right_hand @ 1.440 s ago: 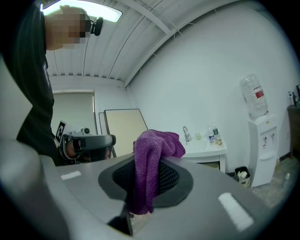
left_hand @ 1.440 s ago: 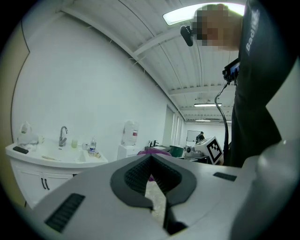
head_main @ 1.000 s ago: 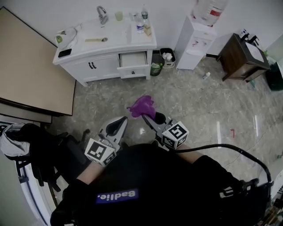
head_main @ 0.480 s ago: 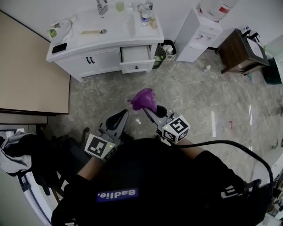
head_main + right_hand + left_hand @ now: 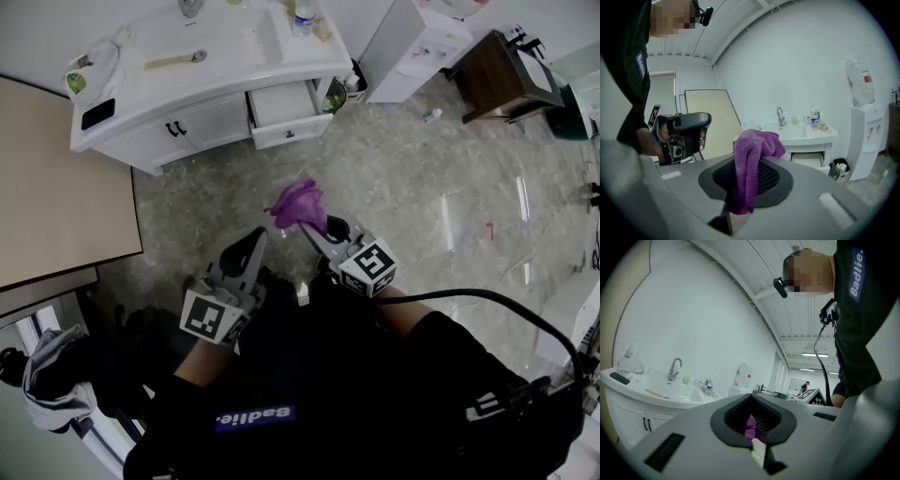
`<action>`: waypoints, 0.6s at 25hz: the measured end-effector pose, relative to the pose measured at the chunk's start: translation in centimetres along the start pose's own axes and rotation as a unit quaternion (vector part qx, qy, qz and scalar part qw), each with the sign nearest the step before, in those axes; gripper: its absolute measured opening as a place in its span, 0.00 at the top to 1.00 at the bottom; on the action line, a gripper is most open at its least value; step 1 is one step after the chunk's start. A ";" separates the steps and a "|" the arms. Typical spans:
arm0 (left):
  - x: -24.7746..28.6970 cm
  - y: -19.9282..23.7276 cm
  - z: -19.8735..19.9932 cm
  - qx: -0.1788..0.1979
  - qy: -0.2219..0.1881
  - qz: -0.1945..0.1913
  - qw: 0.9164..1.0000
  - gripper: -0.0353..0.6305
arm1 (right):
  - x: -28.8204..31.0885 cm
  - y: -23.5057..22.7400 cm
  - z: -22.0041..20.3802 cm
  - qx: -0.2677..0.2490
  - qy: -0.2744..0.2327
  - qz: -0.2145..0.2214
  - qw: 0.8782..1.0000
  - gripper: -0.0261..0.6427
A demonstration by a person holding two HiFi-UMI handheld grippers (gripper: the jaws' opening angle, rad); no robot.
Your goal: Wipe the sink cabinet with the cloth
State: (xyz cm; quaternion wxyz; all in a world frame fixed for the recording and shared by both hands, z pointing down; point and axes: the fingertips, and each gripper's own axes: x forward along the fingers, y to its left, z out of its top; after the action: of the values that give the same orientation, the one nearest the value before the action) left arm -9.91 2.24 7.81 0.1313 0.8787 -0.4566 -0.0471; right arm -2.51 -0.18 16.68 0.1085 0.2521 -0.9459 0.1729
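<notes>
At top edge, sink cabinet (image 5: 206, 124) cropped.

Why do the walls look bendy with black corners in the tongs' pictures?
Left gripper view: the wide lens bends the ceiling and blacks out the corners. Right gripper view: same bending, but the purple cloth looks sharp. Head view: white glare streaks shine on the floor.

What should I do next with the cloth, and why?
Probably carry the purple cloth, clamped in the right gripper, forward to the white sink cabinet: it hangs over the floor, well short of the cabinet, so wiping cannot start yet.
</notes>
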 end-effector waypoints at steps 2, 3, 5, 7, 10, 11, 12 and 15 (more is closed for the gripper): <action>1.1 1.1 -1.4 0.001 0.000 0.006 1.000 0.94 | 1.5 -1.6 -1.1 0.006 0.000 0.001 1.000 0.87; 1.6 1.8 -2.3 -0.001 0.000 0.013 1.000 0.94 | 2.3 -2.6 -1.8 0.007 0.000 0.002 1.000 0.87; 2.9 3.3 -4.2 -0.007 -0.003 0.029 1.000 0.94 | 4.1 -4.6 -3.0 0.002 -0.005 0.006 1.000 0.87; 4.1 4.7 -6.4 -0.007 -0.006 0.043 0.999 0.94 | 5.8 -6.6 -4.5 -0.004 -0.012 0.013 1.000 0.87; 6.3 7.1 -11.2 0.001 -0.005 0.056 0.998 0.94 | 8.4 -9.8 -8.3 -0.005 -0.015 0.021 1.000 0.87; 7.2 8.1 -13.0 0.002 -0.006 0.059 0.998 0.94 | 9.3 -11.1 -9.6 -0.003 -0.019 0.023 1.000 0.87; 8.1 9.1 -14.8 0.003 -0.007 0.062 0.998 0.94 | 10.3 -12.3 -11.0 0.001 -0.023 0.023 0.999 0.87; 10.1 11.6 -19.9 0.008 -0.011 0.066 0.998 0.94 | 12.9 -15.7 -15.9 0.013 -0.025 0.019 0.999 0.87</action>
State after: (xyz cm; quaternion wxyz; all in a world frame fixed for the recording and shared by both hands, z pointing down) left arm -9.25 -8.60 30.54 0.1223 0.8468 -0.5157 -0.0445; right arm -3.51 -12.52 39.33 0.0781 0.2393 -0.9507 0.1811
